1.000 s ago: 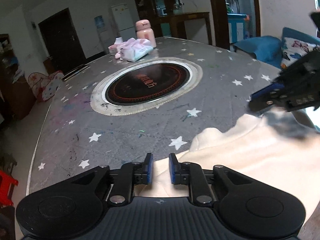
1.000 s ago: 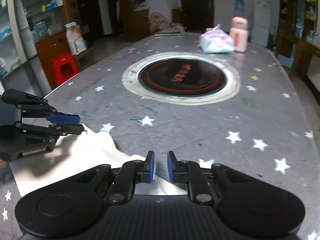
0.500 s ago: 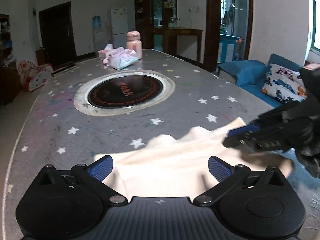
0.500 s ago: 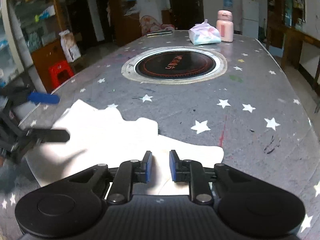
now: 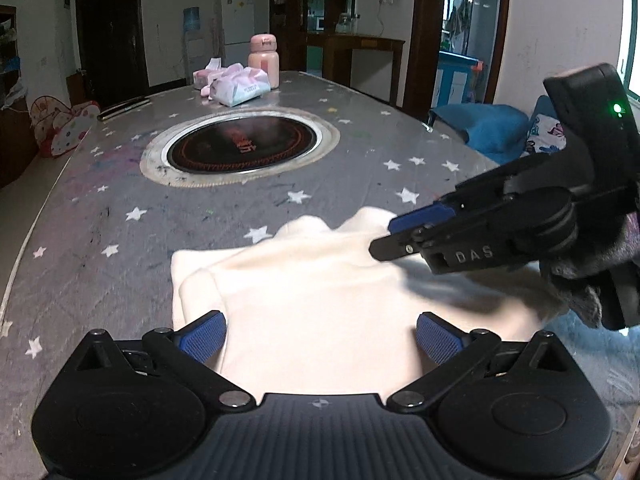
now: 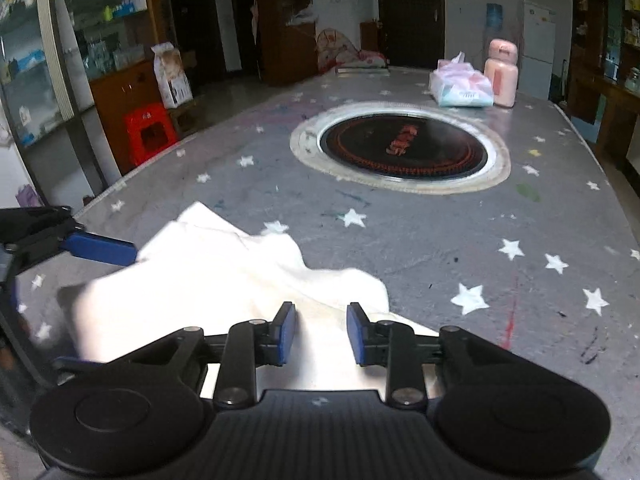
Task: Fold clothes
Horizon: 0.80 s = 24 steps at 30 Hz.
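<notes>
While the cream garment (image 5: 320, 292) is lying rumpled and partly folded at the near end of the star-patterned worktop (image 5: 208, 216), both sets of tongs are hanging right over it. The left tongs (image 5: 320, 336) are spread about as wide as they go, blue pads sitting either side of the cloth's near edge, not pinching anything. The right tongs (image 6: 321, 332) are in the middle of opening up, with a gap showing between the pads and the fabric just lying loose underneath, so no grip there either. From the left wrist view the right tongs (image 5: 404, 236) are coming in from the side over the garment's far right part, a dark gloved hand (image 5: 580, 276) behind them. Further up the worktop, the round induction hob (image 6: 404, 148) is sitting well clear of the cloth, and a tissue pack (image 6: 460, 90) and a pink bottle (image 6: 502, 74) are standing together at the far end.
</notes>
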Tool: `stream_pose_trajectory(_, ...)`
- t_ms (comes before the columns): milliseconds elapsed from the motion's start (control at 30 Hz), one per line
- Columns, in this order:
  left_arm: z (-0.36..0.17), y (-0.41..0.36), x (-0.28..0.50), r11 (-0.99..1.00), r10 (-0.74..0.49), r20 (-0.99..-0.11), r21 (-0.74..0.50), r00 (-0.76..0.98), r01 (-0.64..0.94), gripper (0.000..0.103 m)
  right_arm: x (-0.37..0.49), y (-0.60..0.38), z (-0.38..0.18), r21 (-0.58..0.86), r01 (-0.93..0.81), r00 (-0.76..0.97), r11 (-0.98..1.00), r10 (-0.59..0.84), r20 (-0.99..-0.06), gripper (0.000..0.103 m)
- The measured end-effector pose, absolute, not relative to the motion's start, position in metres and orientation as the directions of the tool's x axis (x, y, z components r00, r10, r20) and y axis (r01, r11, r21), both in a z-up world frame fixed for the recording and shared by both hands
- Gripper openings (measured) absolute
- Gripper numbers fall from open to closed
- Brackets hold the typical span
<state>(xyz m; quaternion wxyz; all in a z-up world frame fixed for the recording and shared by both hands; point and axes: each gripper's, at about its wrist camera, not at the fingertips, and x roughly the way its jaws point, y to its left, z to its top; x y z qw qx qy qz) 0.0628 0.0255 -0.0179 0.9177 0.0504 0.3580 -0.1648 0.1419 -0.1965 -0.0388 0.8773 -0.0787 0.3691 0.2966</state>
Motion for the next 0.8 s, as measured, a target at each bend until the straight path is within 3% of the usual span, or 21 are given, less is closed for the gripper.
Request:
stream_pose_trajectory(300,-0.016,0.030,0.054,0.936,-0.266,-0.670,-0.009,0.693,0.351,0.103,0.142,-0.176,-0.016,0.067,-0.632,0.535,0.772,0.497,-0.683,0.033)
stream_pose_trajectory(567,-0.022,0.040,0.052,0.943,-0.258,-0.685,-0.026,0.681,0.331,0.103,0.169,-0.142,-0.038,0.044,-0.639,0.503,0.768,0.460,-0.732,0.034)
stream_pose_trajectory(800,-0.017,0.050,0.052,0.952,-0.244,-0.676,-0.030,0.695,0.306,0.103,0.165,-0.152,-0.027,0.051,-0.637,0.513,0.769,0.471,-0.718,0.037)
